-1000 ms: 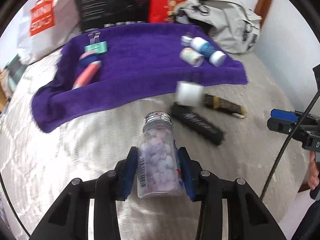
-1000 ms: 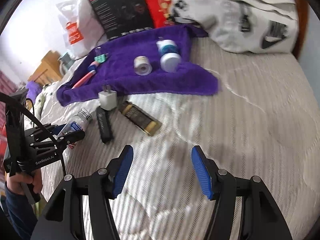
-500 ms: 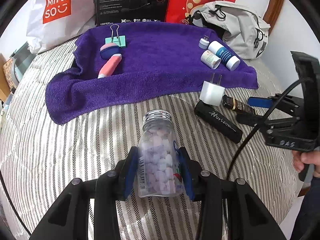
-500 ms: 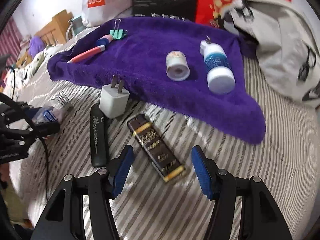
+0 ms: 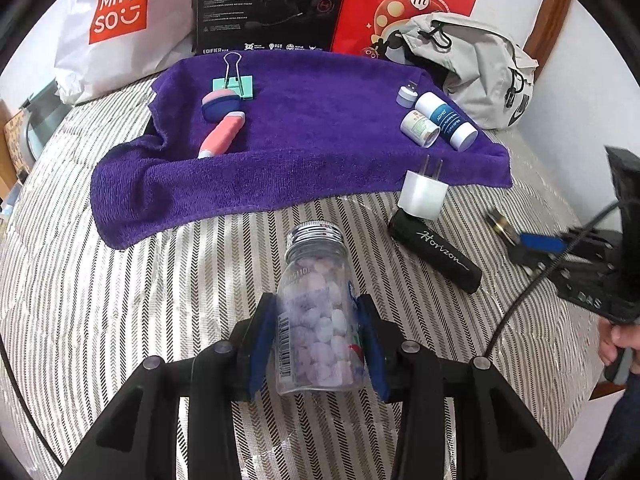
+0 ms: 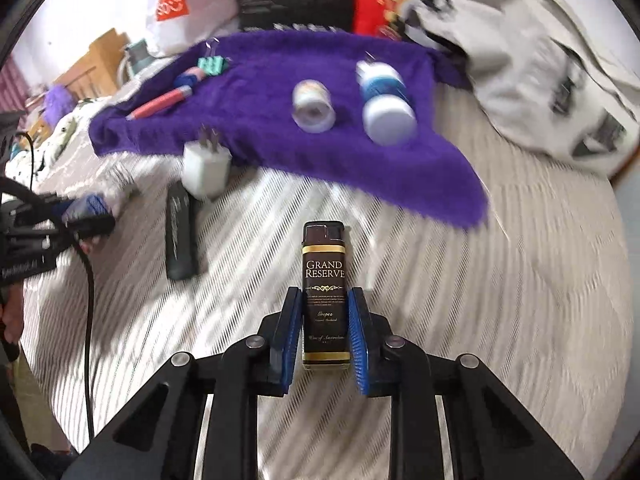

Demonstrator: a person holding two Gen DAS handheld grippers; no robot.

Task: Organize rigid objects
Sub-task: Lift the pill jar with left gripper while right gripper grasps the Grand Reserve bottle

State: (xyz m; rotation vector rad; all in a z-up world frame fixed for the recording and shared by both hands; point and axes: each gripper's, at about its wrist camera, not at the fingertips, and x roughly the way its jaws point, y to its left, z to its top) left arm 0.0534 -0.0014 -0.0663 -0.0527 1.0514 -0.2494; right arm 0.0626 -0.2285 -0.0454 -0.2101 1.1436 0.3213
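Candy jar (image 5: 314, 312) clamped in left gripper (image 5: 316, 340) (right gripper (image 6: 324, 332) grasps brown box (image 6: 323, 296)).

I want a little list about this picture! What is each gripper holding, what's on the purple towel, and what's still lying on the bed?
left gripper: shut on the clear candy jar
right gripper: shut on the brown Grand Reserve box
on the purple towel: green binder clip, pink and blue brush, two white bottles, small USB plug
on the striped bed cover: black Horizon case, white charger leaning at the towel's edge
behind: shopping bags, grey backpack
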